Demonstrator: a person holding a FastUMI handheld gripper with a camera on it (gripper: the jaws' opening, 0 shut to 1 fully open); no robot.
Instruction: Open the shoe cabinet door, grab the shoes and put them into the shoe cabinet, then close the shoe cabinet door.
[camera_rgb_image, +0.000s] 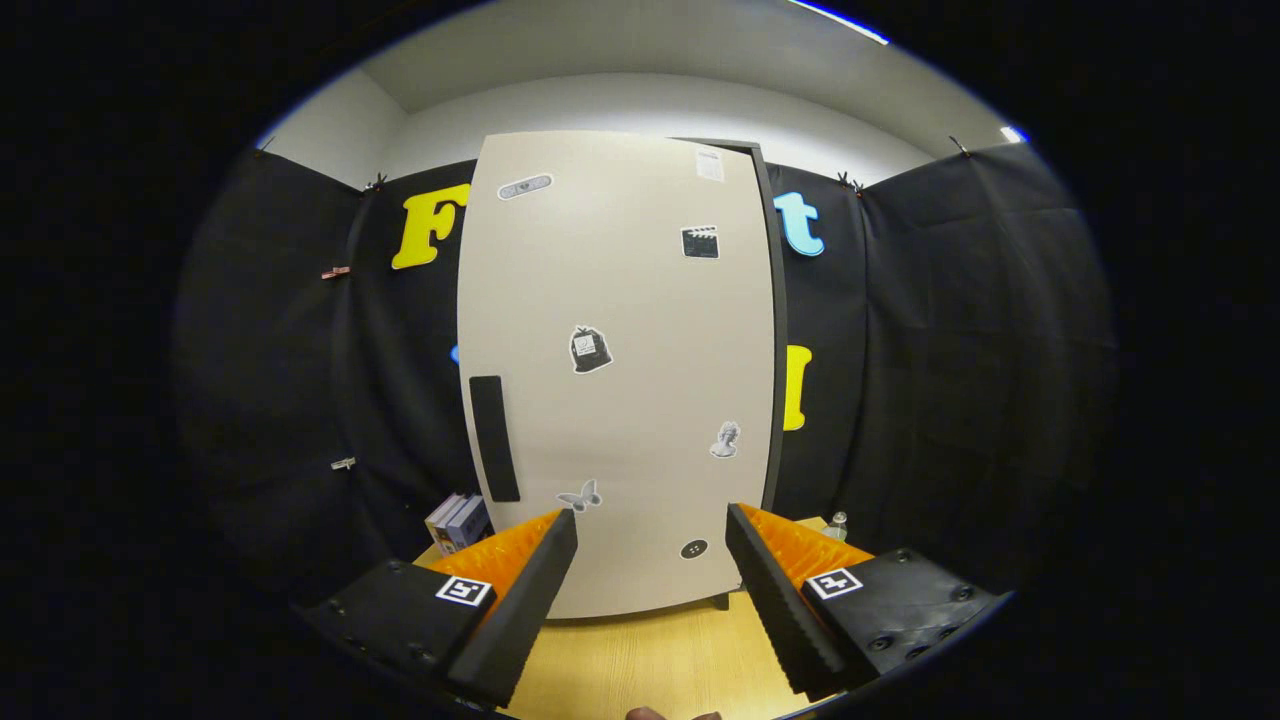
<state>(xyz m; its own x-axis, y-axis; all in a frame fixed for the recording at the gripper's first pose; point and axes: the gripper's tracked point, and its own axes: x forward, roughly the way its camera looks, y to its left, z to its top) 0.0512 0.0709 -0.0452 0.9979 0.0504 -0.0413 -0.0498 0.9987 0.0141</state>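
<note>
The shoe cabinet (620, 370) stands upright ahead of me on the wooden floor, its tall beige door shut and dotted with small stickers. A black vertical handle (494, 438) sits on the door's left side, low down. My gripper (652, 530) is open, its orange-and-black fingers (520, 580) spread wide with nothing between them. The door's lower part lies just beyond the fingertips, and the handle is up and to the left of the left finger.
A small stack of boxes (457, 522) rests on the wooden floor (650, 660) left of the cabinet. A small clear bottle (838, 524) stands to the cabinet's right. Black cloth walls close in both sides. A bit of a hand (670, 714) shows below the fingers.
</note>
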